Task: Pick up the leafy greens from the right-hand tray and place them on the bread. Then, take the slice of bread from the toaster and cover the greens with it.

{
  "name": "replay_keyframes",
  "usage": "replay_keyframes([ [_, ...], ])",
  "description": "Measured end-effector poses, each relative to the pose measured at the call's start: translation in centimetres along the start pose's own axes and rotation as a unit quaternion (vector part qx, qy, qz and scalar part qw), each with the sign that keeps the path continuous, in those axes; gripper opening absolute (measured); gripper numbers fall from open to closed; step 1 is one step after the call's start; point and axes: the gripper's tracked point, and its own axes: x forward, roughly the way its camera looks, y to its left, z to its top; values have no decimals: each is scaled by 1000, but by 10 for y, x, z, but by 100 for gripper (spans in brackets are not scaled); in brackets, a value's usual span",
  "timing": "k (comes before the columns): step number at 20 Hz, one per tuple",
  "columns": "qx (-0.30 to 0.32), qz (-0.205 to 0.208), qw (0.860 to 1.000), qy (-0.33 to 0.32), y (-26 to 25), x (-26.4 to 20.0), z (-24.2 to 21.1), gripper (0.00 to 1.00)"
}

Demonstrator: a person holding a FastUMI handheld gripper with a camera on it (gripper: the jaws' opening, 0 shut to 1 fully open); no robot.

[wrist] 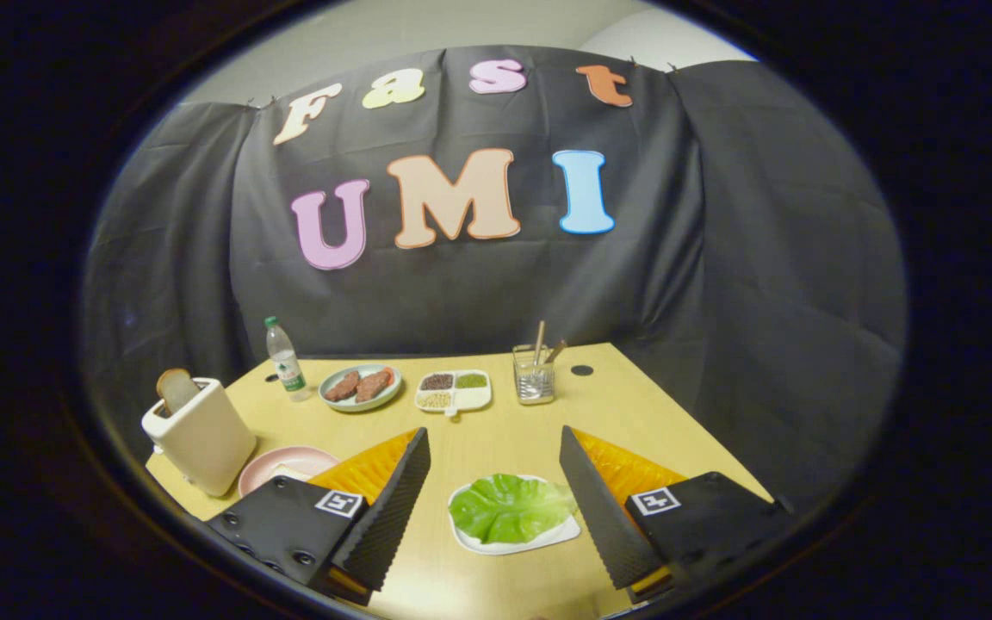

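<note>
The one camera rides on the gripper (494,448) and looks forward along its two spread fingers (393,508), which frame the low part of the view. It sits above the near edge of the table (634,413), tilted downward, facing the booth's back wall. The greens (509,508) lie close below; the toaster (199,435) and dishes (361,387) farther off

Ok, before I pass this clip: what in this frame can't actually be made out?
- Pink plate, gripper view: one finger covers its near part, so whether bread lies on it is unclear.
- Bread slice: lower part sunk in the toaster.
- Divided dish: fillings too small to identify.
- Glass holder: contents too small.
- Leafy greens lie between the open gripper fingers, untouched.
</note>
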Motion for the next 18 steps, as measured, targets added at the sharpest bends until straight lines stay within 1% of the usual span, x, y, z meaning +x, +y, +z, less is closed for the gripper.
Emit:
replay_keyframes([
  [5, 5, 16, 998, 58, -26, 12, -32, 97],
  [10, -5, 39, 991, 124, -52, 33, -66, 97],
  [14, -16, 65, 981, 183, -65, 60, -94, 97],
  [18, -15, 97, 961, 258, -73, 83, -123, 97],
])
